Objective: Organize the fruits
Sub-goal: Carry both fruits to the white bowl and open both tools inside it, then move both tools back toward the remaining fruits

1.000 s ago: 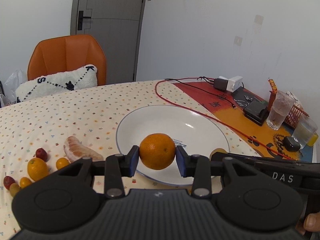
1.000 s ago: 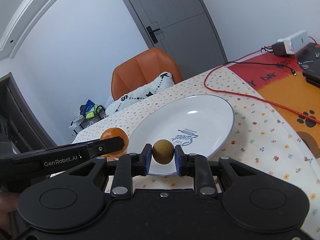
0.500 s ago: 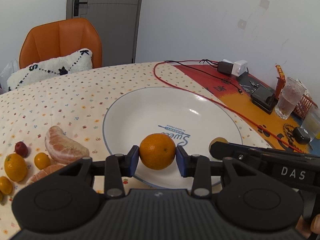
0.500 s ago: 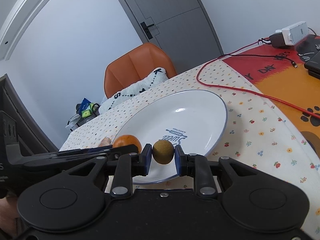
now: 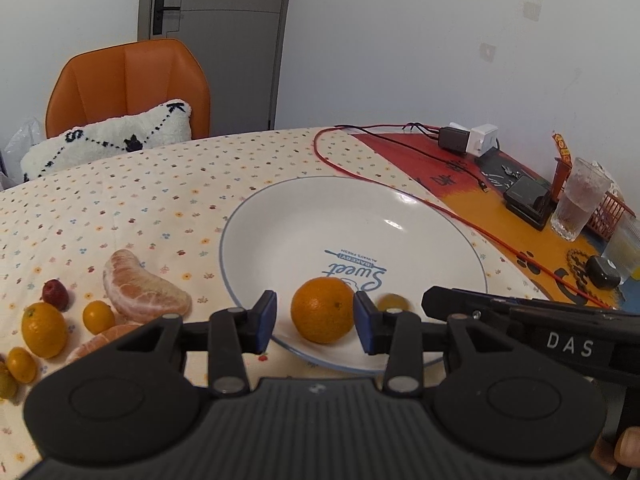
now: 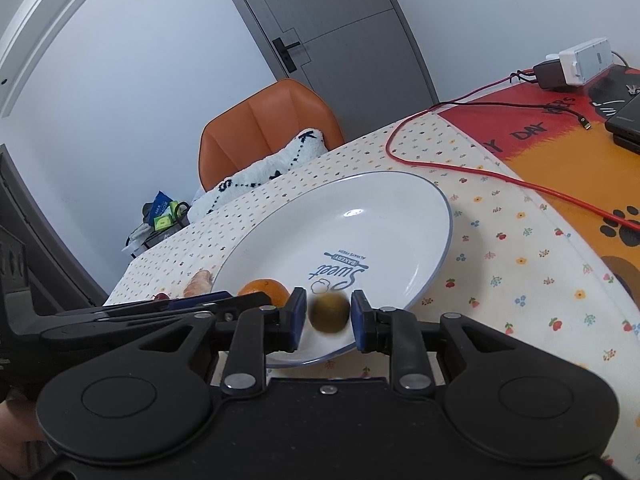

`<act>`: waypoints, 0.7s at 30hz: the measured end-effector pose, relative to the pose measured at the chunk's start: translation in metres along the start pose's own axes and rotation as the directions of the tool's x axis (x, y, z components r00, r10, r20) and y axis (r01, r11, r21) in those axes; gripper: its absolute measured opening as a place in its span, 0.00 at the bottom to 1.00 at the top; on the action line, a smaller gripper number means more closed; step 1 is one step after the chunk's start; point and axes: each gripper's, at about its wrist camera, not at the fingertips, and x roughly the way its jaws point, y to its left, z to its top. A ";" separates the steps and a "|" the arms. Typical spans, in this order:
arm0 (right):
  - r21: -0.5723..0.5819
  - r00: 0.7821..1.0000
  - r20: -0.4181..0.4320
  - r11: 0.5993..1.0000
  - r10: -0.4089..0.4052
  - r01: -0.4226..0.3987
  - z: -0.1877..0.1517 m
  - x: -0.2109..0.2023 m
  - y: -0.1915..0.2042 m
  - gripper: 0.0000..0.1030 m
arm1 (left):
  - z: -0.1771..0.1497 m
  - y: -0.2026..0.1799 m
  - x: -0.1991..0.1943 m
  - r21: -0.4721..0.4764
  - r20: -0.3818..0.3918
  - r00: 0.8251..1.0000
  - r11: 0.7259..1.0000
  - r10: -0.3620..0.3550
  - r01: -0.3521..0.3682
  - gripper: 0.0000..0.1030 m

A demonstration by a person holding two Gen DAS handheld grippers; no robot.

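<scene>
A white plate (image 5: 420, 216) with blue "Sweet" lettering lies on the dotted tablecloth; it also shows in the right wrist view (image 6: 400, 200). My left gripper (image 5: 315, 317) is open, and the orange (image 5: 322, 309) sits on the plate's near rim between its blue pads, with a gap on the left. My right gripper (image 6: 325, 313) is open around a small brown-green fruit (image 6: 329, 312), blurred, over the plate's near rim. That fruit shows in the left view (image 5: 393, 303), and the orange in the right view (image 6: 264, 289).
Left of the plate lie peeled citrus segments (image 5: 140, 292), small oranges (image 5: 43, 329), kumquats (image 5: 98, 316) and a red fruit (image 5: 55, 293). A red cable (image 5: 440, 208), chargers, glasses (image 5: 578, 204) and a basket stand at the right. An orange chair (image 5: 128, 80) with a pillow stands behind.
Both grippers lowered onto the plate's near rim and opened. The orange now rests on the plate, and the small brown-green fruit is loose between the right pads, blurred by motion.
</scene>
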 end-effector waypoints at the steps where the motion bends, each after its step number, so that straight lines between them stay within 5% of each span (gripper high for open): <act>1: 0.000 1.000 0.001 1.000 -0.001 0.001 0.000 -0.001 0.001 0.26 | 0.000 0.001 -0.003 -0.002 0.004 1.000 1.000 -0.002 0.002 0.40; 8: -0.005 1.000 0.005 1.000 -0.005 0.005 -0.002 -0.007 0.011 0.27 | -0.002 0.007 -0.024 -0.013 0.027 1.000 1.000 0.003 -0.003 0.46; 17: -0.008 1.000 0.015 1.000 -0.020 0.020 -0.007 -0.018 0.023 0.28 | -0.010 0.024 -0.053 -0.047 0.082 0.997 0.999 0.017 -0.013 0.75; 21: -0.024 0.999 0.029 0.999 -0.027 0.027 -0.011 -0.025 0.032 0.40 | -0.013 0.035 -0.067 -0.072 0.107 0.994 0.997 0.015 -0.007 0.84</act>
